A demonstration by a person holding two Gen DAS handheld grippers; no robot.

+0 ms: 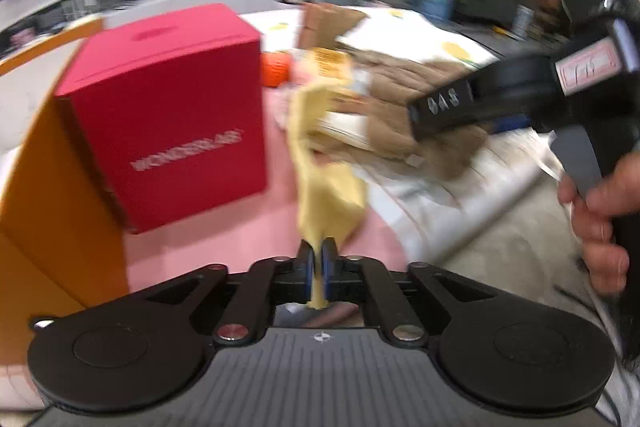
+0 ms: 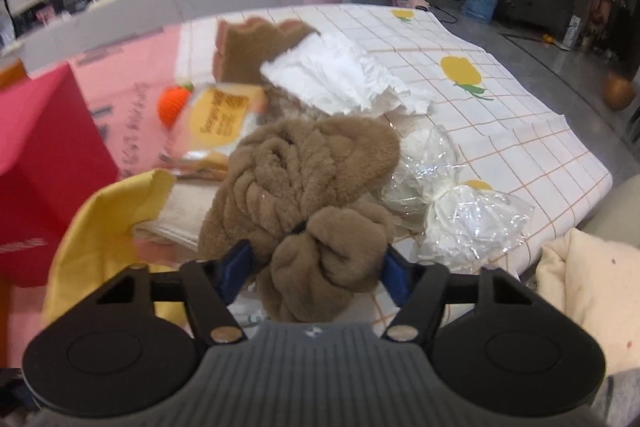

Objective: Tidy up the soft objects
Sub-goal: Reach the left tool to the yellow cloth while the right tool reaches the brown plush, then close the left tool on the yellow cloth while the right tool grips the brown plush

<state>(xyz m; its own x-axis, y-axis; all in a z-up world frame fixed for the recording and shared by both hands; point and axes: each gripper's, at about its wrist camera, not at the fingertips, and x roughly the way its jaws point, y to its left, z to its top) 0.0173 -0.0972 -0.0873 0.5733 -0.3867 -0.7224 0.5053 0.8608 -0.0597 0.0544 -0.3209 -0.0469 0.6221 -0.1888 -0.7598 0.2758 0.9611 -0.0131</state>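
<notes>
Our left gripper (image 1: 319,259) has its jaws clenched on a corner of the yellow cloth (image 1: 328,195), which is pinched between the blue pads (image 1: 327,267) and stretches up and away toward the pile. Our right gripper (image 2: 316,267) stands with its jaws spread wide, one blue pad on either side of the bunched end of the brown plush towel (image 2: 304,179); we cannot tell whether the pads touch the plush. A dark band ties that bunched end off from the rest of the towel.

Moving outward in the right wrist view, the yellow cloth (image 2: 104,223) lies just left of the towel, with a folded cream cloth (image 2: 180,211) under its edge. To the right of the towel sit two crinkled clear plastic bags (image 2: 468,223) with white contents, tied at the neck. Behind the towel lie a yellow-labelled packet (image 2: 220,119), an orange knitted carrot (image 2: 174,105), a white crumpled bag (image 2: 336,75) and a brown sponge-like block (image 2: 248,51).

All of this rests on a white checked tablecloth (image 2: 500,123) printed with yellow fruit, with a pink sheet (image 2: 132,83) covering its left part. A red box (image 1: 168,115) stands on the pink sheet (image 1: 256,227) at left, beside an orange panel (image 1: 48,195). In the left wrist view our right hand (image 1: 600,219) grips the black handle of the other gripper, which reaches over the towel (image 1: 408,115).
</notes>
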